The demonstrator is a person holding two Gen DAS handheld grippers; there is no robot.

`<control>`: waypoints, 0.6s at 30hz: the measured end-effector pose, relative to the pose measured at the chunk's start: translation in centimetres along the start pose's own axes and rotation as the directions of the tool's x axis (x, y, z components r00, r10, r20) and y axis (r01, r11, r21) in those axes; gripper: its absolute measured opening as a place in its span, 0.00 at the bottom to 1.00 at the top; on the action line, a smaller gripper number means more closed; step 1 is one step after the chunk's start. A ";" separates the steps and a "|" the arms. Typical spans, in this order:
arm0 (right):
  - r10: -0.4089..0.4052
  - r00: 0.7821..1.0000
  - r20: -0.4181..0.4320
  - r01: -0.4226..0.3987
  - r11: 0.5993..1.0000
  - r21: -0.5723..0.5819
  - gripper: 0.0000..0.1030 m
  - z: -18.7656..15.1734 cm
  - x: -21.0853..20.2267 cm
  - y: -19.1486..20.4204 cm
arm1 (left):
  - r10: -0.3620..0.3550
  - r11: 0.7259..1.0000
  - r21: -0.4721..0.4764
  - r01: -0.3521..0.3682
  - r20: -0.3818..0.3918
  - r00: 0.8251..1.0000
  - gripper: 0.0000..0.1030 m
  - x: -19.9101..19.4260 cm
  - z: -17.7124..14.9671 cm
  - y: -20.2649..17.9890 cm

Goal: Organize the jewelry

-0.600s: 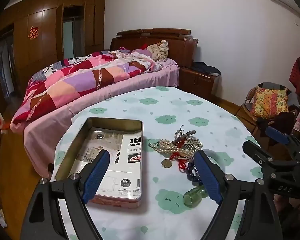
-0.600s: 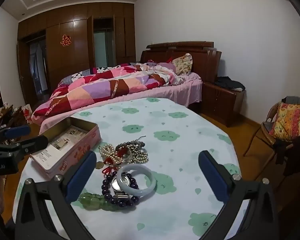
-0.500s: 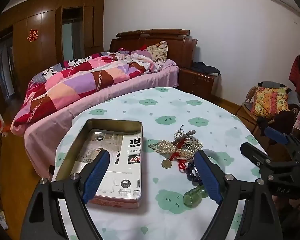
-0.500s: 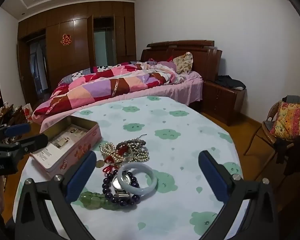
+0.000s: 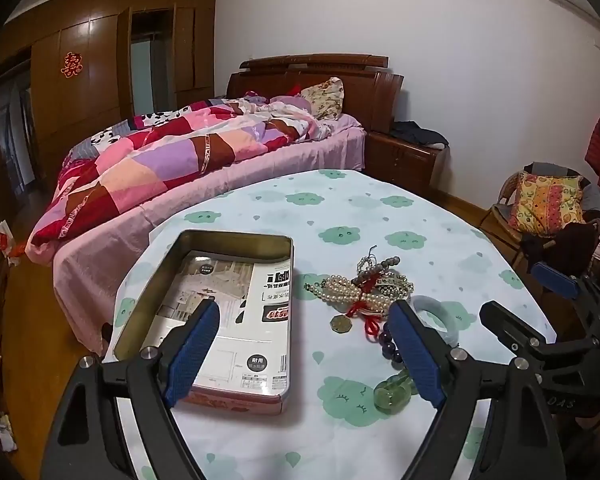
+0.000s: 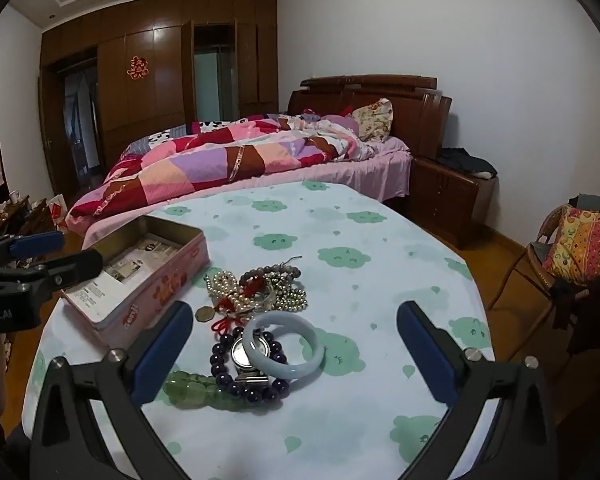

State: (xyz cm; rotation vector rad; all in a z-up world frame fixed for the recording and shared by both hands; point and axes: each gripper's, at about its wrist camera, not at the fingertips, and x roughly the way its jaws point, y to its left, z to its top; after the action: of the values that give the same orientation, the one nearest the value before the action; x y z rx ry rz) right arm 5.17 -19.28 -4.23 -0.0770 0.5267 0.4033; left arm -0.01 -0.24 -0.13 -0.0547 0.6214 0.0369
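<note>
Nothing had gone into the tin (image 5: 236, 256) yet; it sat on the table (image 6: 380, 240) w/ only printed paper inside. The jewelry lay in a heap just beside it: pearl strands (image 6: 236, 292), a pale bangle (image 6: 284, 346) resting on a watch (image 6: 244, 354), a purple bead bracelet (image 6: 240, 384) and a green bead bracelet (image 6: 192, 386). Left gripper (image 5: 306, 346) hung over the tin's near edge, jaws spread wide, nothing between them. Right gripper (image 6: 296, 354) hovered near the bangle, also spread & empty. This looked like the opening step, i.e. approach for a first pick. Next move probably called for the right gripper to drop onto the bangle's rim, pinch it, then carry it over to the tin.
</note>
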 end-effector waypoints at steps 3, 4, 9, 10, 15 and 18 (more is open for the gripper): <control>0.001 1.000 -0.003 -0.001 1.000 -0.003 1.00 -0.2 0.0 0.2 | 0.001 1.000 0.001 -0.001 0.001 1.000 0.84 0.0 -0.1 0.0; 0.003 1.000 -0.006 -0.003 1.000 -0.004 1.00 -0.1 0.2 0.2 | 0.002 1.000 0.002 -0.002 0.000 1.000 0.84 0.0 -0.1 0.0; 0.004 1.000 -0.008 -0.004 1.000 -0.005 1.00 -0.2 0.1 0.2 | 0.005 1.000 -0.002 -0.005 -0.002 1.000 0.84 0.2 -0.2 0.1; 0.004 1.000 -0.008 -0.004 1.000 -0.005 1.00 -0.2 0.1 0.2 | 0.006 1.000 -0.002 -0.006 -0.003 1.000 0.84 0.1 -0.2 0.2; 0.004 1.000 -0.009 -0.004 1.000 -0.005 1.00 -0.3 0.1 0.2 | 0.010 1.000 -0.002 -0.010 -0.005 1.000 0.84 0.2 -0.2 0.3; 0.005 1.000 -0.008 -0.005 1.000 -0.004 1.00 -0.3 0.1 0.2 | 0.013 1.000 -0.006 -0.013 -0.007 1.000 0.84 0.3 -0.2 0.5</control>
State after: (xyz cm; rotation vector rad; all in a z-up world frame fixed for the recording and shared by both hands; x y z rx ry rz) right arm 5.06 -19.11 -4.54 -0.0818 0.5342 0.4088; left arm 0.04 0.28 -0.49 -0.0562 0.6284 0.0512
